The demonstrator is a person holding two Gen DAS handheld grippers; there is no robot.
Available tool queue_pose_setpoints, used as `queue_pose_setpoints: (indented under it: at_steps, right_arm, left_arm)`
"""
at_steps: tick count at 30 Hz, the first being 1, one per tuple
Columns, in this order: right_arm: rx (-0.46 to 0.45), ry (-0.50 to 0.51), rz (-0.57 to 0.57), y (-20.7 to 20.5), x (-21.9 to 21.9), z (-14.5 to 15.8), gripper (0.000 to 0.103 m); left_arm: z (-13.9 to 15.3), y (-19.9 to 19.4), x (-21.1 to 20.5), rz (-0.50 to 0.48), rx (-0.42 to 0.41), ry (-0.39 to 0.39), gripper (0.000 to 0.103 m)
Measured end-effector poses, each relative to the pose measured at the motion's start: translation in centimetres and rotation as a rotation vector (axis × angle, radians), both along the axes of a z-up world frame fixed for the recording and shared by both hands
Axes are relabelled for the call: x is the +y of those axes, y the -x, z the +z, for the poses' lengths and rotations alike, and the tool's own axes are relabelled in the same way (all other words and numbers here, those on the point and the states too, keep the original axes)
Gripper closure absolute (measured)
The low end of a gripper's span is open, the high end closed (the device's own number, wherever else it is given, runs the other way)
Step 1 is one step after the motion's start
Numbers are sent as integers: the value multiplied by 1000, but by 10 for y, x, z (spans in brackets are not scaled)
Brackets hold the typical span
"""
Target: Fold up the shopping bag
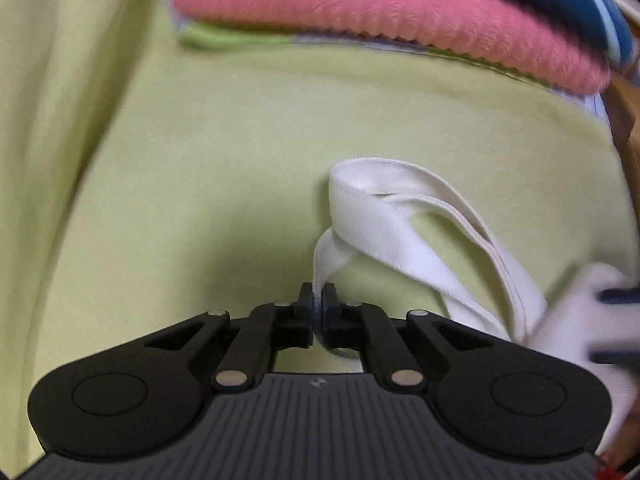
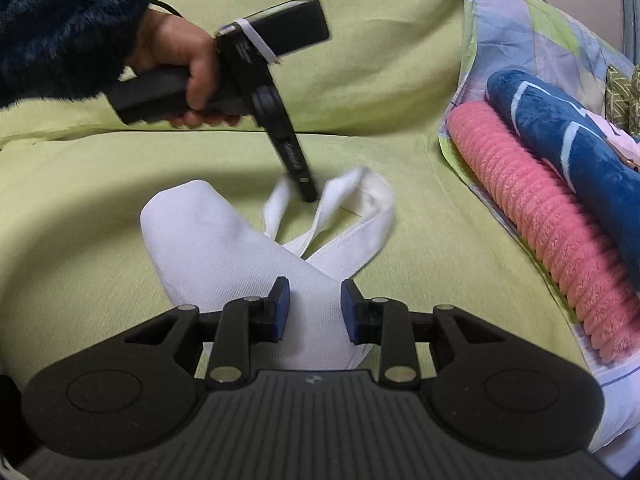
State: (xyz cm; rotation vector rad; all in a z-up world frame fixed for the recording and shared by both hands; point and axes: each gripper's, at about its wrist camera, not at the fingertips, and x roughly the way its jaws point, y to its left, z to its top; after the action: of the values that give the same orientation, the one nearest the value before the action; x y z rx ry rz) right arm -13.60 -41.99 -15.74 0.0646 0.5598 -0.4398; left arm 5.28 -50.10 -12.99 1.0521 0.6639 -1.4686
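A white cloth shopping bag (image 2: 224,248) lies folded into a narrow strip on the green sheet, its handles (image 2: 360,208) spread beyond it. In the left wrist view my left gripper (image 1: 318,304) is shut on one white handle strap (image 1: 372,208), which loops up and away to the right. The right wrist view shows that same left gripper (image 2: 310,196) from outside, tip down among the handles, held by a hand (image 2: 180,68). My right gripper (image 2: 314,304) is open, its blue-padded fingers straddling the near end of the bag body without pinching it.
The green sheet (image 2: 80,208) covers the whole surface. A pink ribbed towel (image 2: 540,216) and a blue patterned blanket (image 2: 580,136) lie folded on a patchwork cloth (image 2: 516,24) to the right. A dark fuzzy sleeve (image 2: 60,32) reaches in from the upper left.
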Motion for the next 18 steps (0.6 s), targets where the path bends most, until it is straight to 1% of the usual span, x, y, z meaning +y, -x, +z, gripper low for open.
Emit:
queue_pose_setpoints:
  at_steps: [2,3,5,6,7,8,9,10,11,12,14,15,16,17,18]
  right_arm:
    - [9,3,1,-1,0,0,76]
    - [15,2,0,-2,0,1,76]
    - [21,-6,3,-3,-2,2,76]
    - [22,-11,3,-4,-3,2,76]
    - [24,-16,1,-4,-3,3,76]
    - [26,-20,-1,-4,-3,3,76]
    - [28,-25,-4,-5,-4,4,76]
    - [30,-29,-6,-5,-4,4,76]
    - [32,-33,-9,-6,-4,5,76]
    - [33,-36,-10,-6,-4,5,76]
    - [34,-42,-11,-7,-3,5,76]
    - [35,-44,-10,-7,-3,5,76]
    - [36,-45,-10,-7,-3,6,76]
    - [37,-47,-9,-8,-4,6,76]
    - [39,-48,-9,-8,-5,6,76]
  left_arm:
    - [10,4,-8,-9,95,64,103]
    - [13,8,-14,-21,127,84,102]
    - [13,19,-26,-50,131,111,102]
    - [11,22,-33,-48,140,106,102]
    - [3,23,-40,-36,130,88,102]
    - [-8,22,-49,-13,105,58,95]
    - [-14,21,-52,-9,96,55,93]
    - [-13,18,-51,-6,105,62,92]
    - [-9,15,-51,17,117,56,87]
    - [-5,11,-51,47,129,51,87]
    - [9,-3,-44,61,181,61,87]
    - [18,-11,-38,63,193,69,84]
    - [26,-18,-31,64,205,78,71]
    - [33,-21,-23,58,182,91,57]
    - [39,-21,-12,45,121,104,55]
